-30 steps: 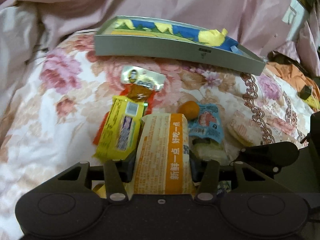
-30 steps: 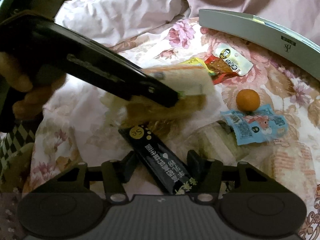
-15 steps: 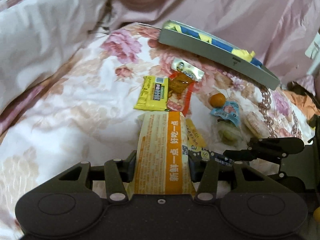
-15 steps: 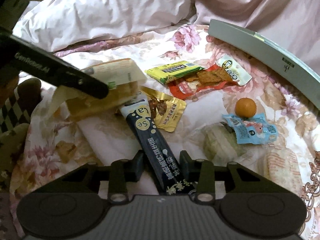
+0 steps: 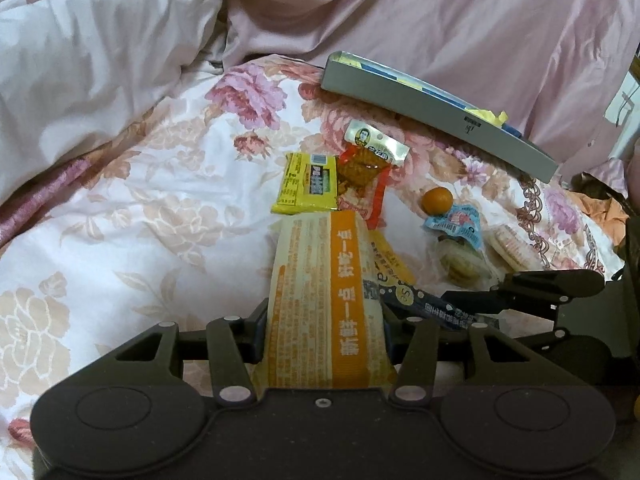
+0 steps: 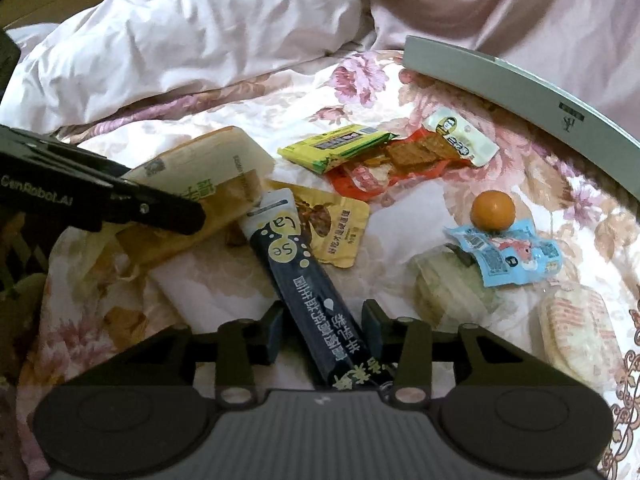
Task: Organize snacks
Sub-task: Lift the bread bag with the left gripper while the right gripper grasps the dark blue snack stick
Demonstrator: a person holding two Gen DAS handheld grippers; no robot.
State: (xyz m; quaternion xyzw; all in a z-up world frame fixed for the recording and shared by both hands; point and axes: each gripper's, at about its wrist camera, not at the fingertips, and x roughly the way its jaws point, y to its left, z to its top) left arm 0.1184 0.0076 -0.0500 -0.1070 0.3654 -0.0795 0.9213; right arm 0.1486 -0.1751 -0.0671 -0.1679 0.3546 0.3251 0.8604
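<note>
Holding, in my left gripper [image 5: 324, 330]: one cream-and-orange bread packet [image 5: 326, 292], clamped between both fingers, lifted above the floral bedspread [image 5: 140, 208] and pointing toward the snack pile.

Holding, in my right gripper [image 6: 322, 330]: one long dark stick sachet [image 6: 308, 292] with yellow dots, lying slantwise between the fingers; the fingers sit close on its lower end and appear shut on it, its upper end reaching over the yellow nut pouch [image 6: 334, 228].

Loose on the bedspread, seen from the right wrist:
- yellow-green bar wrapper [image 6: 340, 146], lying flat, touching the red item below.
- red tofu-snack packet [image 6: 404, 160] with a white header, partly overlapped by the yellow-green wrapper.
- small orange fruit [image 6: 492, 210], just above the blue packet and touching its top edge.
- blue fish-snack packet [image 6: 508, 254], resting partly over a clear-wrapped pale cake [image 6: 448, 292].
- round rice cracker pack [image 6: 580, 328], at the far right, beside the pale cake.

At the back: grey tray [image 6: 516, 96], long and shallow, lying at the edge of the bedspread against the pink quilt [image 6: 200, 40]; its inside shows blue and yellow from the left wrist view, contents not clear.
</note>
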